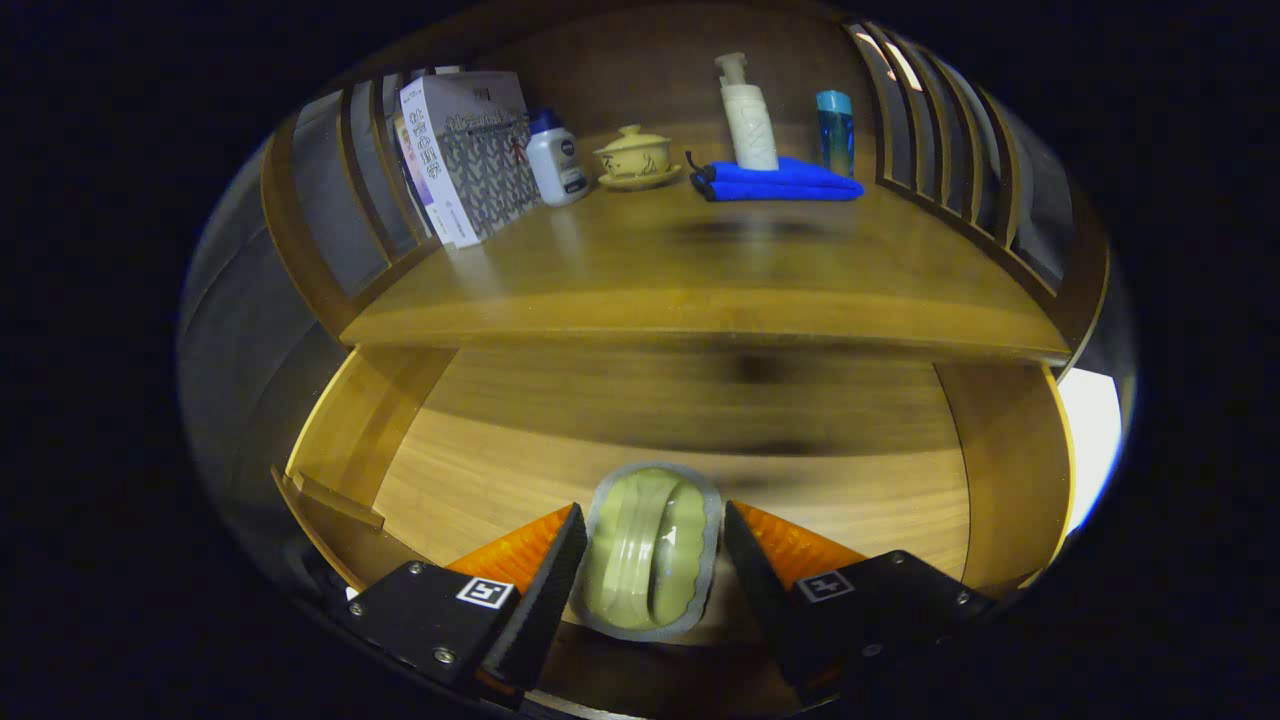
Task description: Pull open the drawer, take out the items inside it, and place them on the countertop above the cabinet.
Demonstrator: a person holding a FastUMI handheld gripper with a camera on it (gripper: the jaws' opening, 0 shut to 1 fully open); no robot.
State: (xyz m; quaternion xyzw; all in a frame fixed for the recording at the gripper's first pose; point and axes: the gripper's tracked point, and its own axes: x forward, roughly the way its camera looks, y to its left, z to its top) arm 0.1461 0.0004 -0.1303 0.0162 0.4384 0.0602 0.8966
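The drawer (372, 408) stands pulled open under the wooden countertop (700, 275). A pale green item sealed in a clear plastic pack (650, 560) sits between my fingers, over the drawer's front part. My gripper (655, 515) is shut on the pack, one finger pressing each long side. The pack looks sharp while the drawer floor behind it is blurred by motion. The rest of the drawer floor shows bare wood.
At the back of the countertop stand a boxed book (465, 155), a white bottle with a blue cap (556, 158), a lidded yellow cup on a saucer (634, 157), a folded blue cloth (785, 182) with a cream pump bottle (748, 115) on it, and a blue bottle (835, 130). Slatted wooden rails flank both sides.
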